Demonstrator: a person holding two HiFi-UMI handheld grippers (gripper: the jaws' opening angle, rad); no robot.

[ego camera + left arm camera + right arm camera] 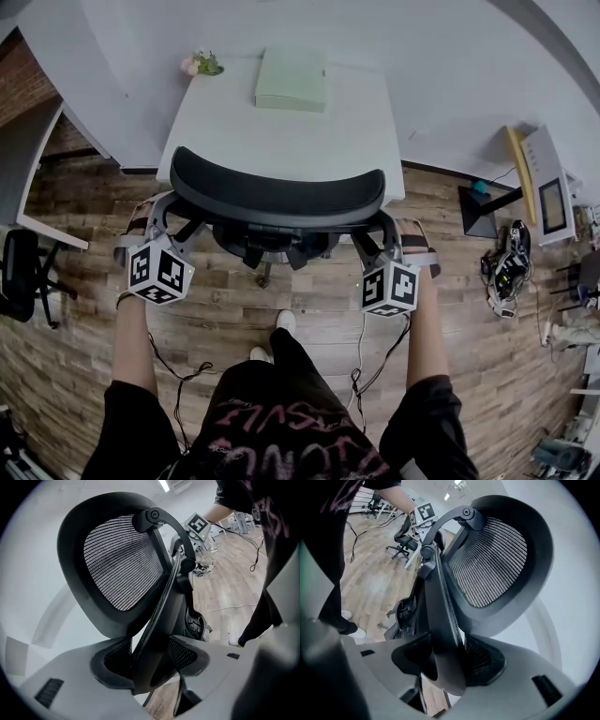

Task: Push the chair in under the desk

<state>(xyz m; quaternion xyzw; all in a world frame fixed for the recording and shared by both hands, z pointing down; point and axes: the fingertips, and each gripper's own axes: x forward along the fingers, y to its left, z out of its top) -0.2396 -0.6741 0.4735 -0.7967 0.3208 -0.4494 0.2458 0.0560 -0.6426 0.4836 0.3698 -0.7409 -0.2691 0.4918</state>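
The white surface (281, 141) stands at 12 o'clock against a pale wall, with a flat green box (292, 79) and flowers (201, 64) at its far edge and wood floor (450, 272) around it. The office chair (277, 192) sits at its near edge. Your left hand-held gripper (143, 660) and right hand-held gripper (447, 660) each pinch the chair's back frame. The backrest mostly hides its seat and base.

A white desk (281, 141) is parked on a wood-plank floor (216, 291). Two things are seen on top: a pale green flat box (292, 79) laid at the back middle, and a little bunch of flowers (201, 64) tucked at the back left corner. A black chair (277, 192) is stood on the floor right at the desk's front edge. A tangle of cables (502, 272) is dumped well off to the right.
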